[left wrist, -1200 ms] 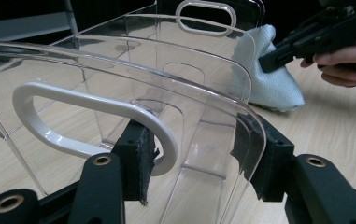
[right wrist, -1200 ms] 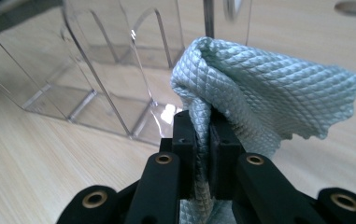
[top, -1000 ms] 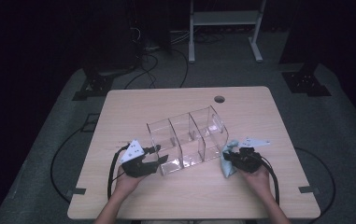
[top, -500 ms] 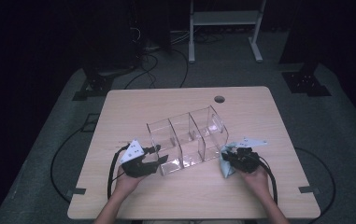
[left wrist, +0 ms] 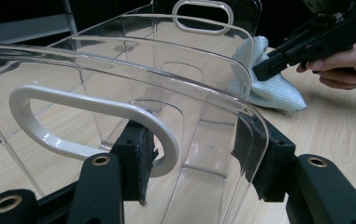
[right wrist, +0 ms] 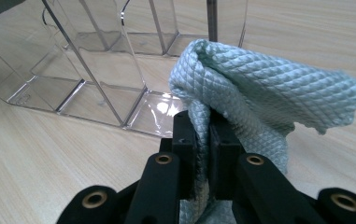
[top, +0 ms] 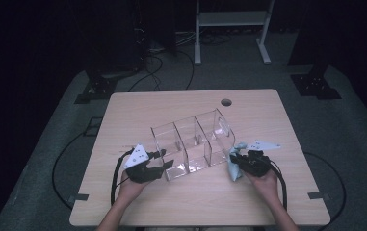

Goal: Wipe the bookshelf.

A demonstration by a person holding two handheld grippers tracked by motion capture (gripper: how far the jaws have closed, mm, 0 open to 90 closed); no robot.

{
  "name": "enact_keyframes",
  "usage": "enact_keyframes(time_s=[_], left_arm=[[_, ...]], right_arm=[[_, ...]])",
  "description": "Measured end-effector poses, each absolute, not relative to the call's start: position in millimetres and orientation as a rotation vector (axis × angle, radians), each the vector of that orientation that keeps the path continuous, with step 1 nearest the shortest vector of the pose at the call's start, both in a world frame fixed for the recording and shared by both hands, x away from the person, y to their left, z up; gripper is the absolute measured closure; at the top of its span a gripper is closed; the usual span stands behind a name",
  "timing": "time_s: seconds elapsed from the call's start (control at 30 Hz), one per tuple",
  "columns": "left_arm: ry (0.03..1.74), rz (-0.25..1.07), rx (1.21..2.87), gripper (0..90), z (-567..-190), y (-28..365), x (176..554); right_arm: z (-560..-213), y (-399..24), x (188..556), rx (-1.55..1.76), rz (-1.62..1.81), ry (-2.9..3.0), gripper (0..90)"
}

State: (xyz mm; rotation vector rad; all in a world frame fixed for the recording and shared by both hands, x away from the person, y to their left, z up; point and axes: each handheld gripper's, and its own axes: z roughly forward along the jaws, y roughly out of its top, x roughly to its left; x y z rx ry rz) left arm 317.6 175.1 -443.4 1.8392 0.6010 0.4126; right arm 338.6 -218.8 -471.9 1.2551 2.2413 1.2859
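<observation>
A clear plastic organiser with three compartments lies tipped on the wooden table. My left gripper is shut on its near left end. In the left gripper view the pads press a clear end wall from both sides, beside a cream oval handle rim. My right gripper sits at the organiser's right end, shut on a pale blue waffle cloth. The right gripper view has the jaws pinching a fold of the cloth, with the organiser just beyond. The cloth touches the organiser's far corner.
A round cable hole lies near the table's far edge. Black cables trail over the grey floor on both sides. The legs of a white frame stand behind the table. Bare tabletop lies near the front edge.
</observation>
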Motion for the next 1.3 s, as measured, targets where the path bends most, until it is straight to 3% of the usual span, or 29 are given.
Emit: enact_keyframes(time_s=[0.17,0.7,1.1,1.3], left_arm=[[0.601,0.416,1.838,47.0,-443.5,174.7,317.2],[0.599,0.418,1.843,47.7,-443.2,173.3,316.1],[0.592,0.419,1.845,47.9,-443.4,172.6,316.4],[0.593,0.418,1.844,47.9,-443.4,172.7,316.2]], right_arm=[[-489.6,-217.6,345.7,1.295,1.212,2.293,82.8],[-409.5,-220.9,336.9,1.13,1.375,2.145,82.8],[-385.7,-215.6,349.5,1.091,1.385,2.111,82.8],[-393.9,-217.8,348.1,1.104,1.393,2.12,82.9]])
